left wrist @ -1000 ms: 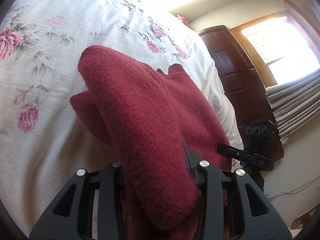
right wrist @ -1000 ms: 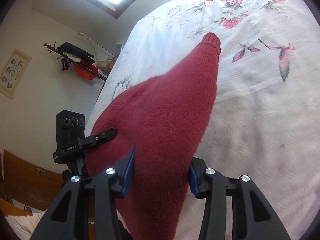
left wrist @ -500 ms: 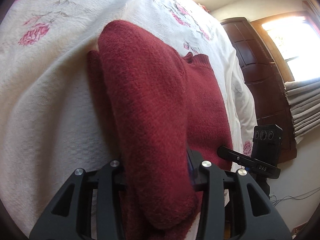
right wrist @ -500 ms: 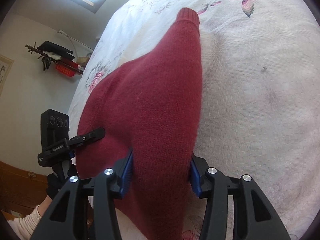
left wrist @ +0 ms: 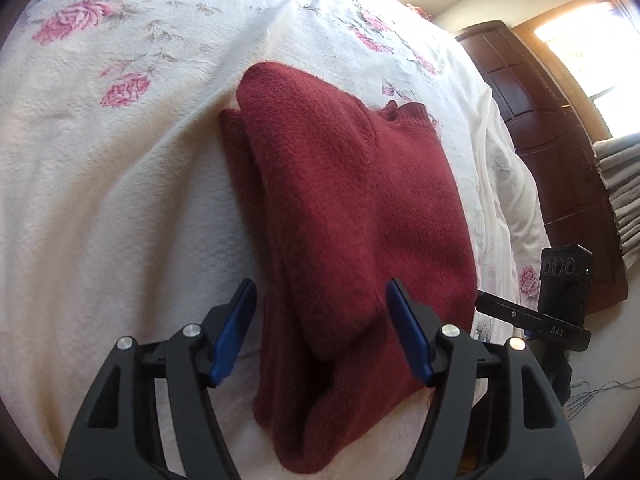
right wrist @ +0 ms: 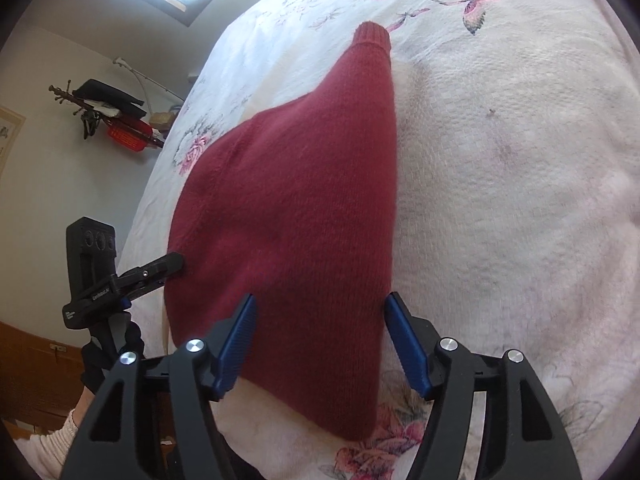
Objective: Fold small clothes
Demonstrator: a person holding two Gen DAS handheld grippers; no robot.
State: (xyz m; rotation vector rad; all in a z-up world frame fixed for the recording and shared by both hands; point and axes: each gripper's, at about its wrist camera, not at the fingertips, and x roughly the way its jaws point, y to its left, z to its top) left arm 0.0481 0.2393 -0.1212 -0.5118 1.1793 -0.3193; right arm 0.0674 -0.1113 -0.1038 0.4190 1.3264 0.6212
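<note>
A dark red knitted sweater [left wrist: 344, 216] lies on the white floral bedspread [left wrist: 120, 184], folded over lengthwise, its ribbed neck edge toward the far right. My left gripper [left wrist: 322, 328] stands open just above the sweater's near end, blue pads apart on either side of the folded roll. In the right wrist view the same sweater [right wrist: 304, 216] lies flat, one sleeve cuff [right wrist: 372, 36] pointing away. My right gripper [right wrist: 322, 340] is open too, its pads straddling the near hem without pinching it.
The other gripper's black body shows at each view's edge [left wrist: 560, 292] [right wrist: 96, 272]. The bed's edge drops off beside the sweater. A dark wooden wardrobe [left wrist: 552, 152] and grey curtains stand past the bed. A coat rack with a red basket [right wrist: 120, 124] hangs on the wall.
Both grippers carried the sweater's edge down onto the bed, then opened and let go. The fold now rests on the bedspread and the jaws stand wide.
</note>
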